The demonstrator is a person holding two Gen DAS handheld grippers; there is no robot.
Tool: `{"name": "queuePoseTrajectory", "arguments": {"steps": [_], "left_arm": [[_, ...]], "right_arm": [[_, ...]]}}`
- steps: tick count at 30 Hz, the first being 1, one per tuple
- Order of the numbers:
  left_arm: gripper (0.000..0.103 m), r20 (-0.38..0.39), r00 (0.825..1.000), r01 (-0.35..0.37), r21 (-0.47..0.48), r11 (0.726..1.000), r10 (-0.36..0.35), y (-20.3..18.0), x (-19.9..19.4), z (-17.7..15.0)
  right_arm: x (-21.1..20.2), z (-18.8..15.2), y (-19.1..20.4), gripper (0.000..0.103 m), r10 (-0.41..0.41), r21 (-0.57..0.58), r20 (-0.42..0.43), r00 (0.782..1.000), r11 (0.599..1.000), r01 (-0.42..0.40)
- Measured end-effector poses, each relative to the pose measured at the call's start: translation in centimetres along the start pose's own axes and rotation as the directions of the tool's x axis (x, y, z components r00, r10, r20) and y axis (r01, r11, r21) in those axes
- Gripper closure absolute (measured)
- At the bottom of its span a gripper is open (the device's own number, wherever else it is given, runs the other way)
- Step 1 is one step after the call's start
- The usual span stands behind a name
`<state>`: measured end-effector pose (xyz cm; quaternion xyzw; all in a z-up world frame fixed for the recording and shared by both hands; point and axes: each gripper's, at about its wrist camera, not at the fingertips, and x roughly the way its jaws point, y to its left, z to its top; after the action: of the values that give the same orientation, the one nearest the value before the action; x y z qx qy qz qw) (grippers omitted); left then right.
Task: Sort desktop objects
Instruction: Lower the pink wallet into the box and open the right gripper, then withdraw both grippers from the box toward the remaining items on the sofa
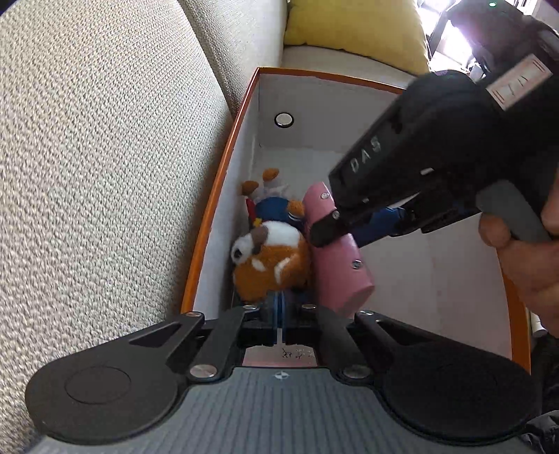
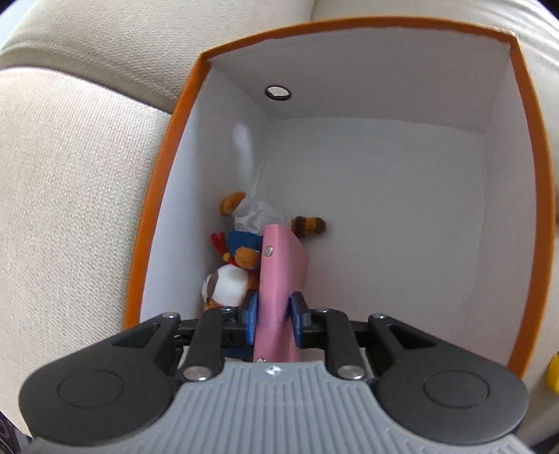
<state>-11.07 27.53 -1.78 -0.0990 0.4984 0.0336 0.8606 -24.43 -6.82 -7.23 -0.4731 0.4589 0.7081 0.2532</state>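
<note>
1. Your left tongs (image 1: 279, 307) were pressed together with nothing between them, their blue pads meeting just below the plush toy (image 1: 270, 260) at the left wall of the box (image 1: 223, 167).
2. Your right tongs (image 2: 274, 314) straddled the pink block (image 2: 279, 290). Both blue pads (image 2: 298, 319) sat beside its flat faces, with a thin gap showing on the right side, so the tongs stood apart around the block and did not clamp it.
3. The pink block stood on edge inside the orange-rimmed box, running away from your right tongs toward the far wall, its two screws visible along the near face.
4. The plush toy lay just left of the block and against it, jammed between block and left wall, with a second plush in blue (image 2: 244, 241) beyond it, farther from the tongs.
5. The box floor to the right of your right tongs was bare white card.
6. Your hand (image 1: 524, 251) gripped the right tool's handle, seen from the left camera, above and right of the left tongs.
7. The box rested on a beige sofa (image 1: 97, 157), with a yellow cushion (image 1: 353, 28) beyond its far end.
</note>
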Motion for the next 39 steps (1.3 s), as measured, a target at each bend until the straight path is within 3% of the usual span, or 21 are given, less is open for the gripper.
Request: {"name": "queuePoseTrajectory", "arguments": {"steps": [3, 9, 13, 19, 30, 35, 39], "left_arm": [[0.101, 0.012, 1.0, 0.001, -0.001, 1.0, -0.001, 0.1, -0.6, -0.3], [0.1, 0.064, 0.998, 0.009, -0.011, 1.0, -0.009, 0.0, -2.9, -0.9], [0.085, 0.084, 0.996, 0.038, 0.0, 0.999, -0.038, -0.4, -4.0, -1.3], [0.085, 0.07, 0.997, 0.029, -0.003, 1.0, -0.028, -0.6, -4.1, -2.3], [0.085, 0.117, 0.993, -0.011, -0.048, 0.999, 0.017, -1.0, -6.2, -3.6], [0.085, 0.176, 0.984, 0.006, -0.089, 0.996, 0.01, -2.4, -8.3, -4.7], [0.085, 0.238, 0.971, 0.011, -0.071, 0.997, 0.006, -4.6, -10.4, -6.1]], "right_arm": [[-0.1, -0.2, 0.1, 0.076, 0.041, 0.011, 0.002, 0.999, 0.999, -0.041], [-0.2, -0.5, 1.0, 0.073, 0.062, -0.081, -0.023, 0.998, 0.995, -0.063], [0.1, -0.7, 1.4, 0.073, 0.051, -0.113, -0.019, 0.999, 0.992, -0.052], [-0.2, -0.7, 1.2, 0.072, 0.073, -0.109, -0.039, 0.997, 0.991, -0.076], [-2.6, -2.3, 2.2, 0.072, 0.064, -0.233, 0.015, 0.998, 0.971, -0.059], [-5.8, -4.4, 1.6, 0.071, 0.123, -0.363, 0.084, 0.989, 0.928, -0.085], [-9.2, -8.6, -0.2, 0.068, 0.197, -0.507, 0.189, 0.962, 0.859, -0.076]]}}
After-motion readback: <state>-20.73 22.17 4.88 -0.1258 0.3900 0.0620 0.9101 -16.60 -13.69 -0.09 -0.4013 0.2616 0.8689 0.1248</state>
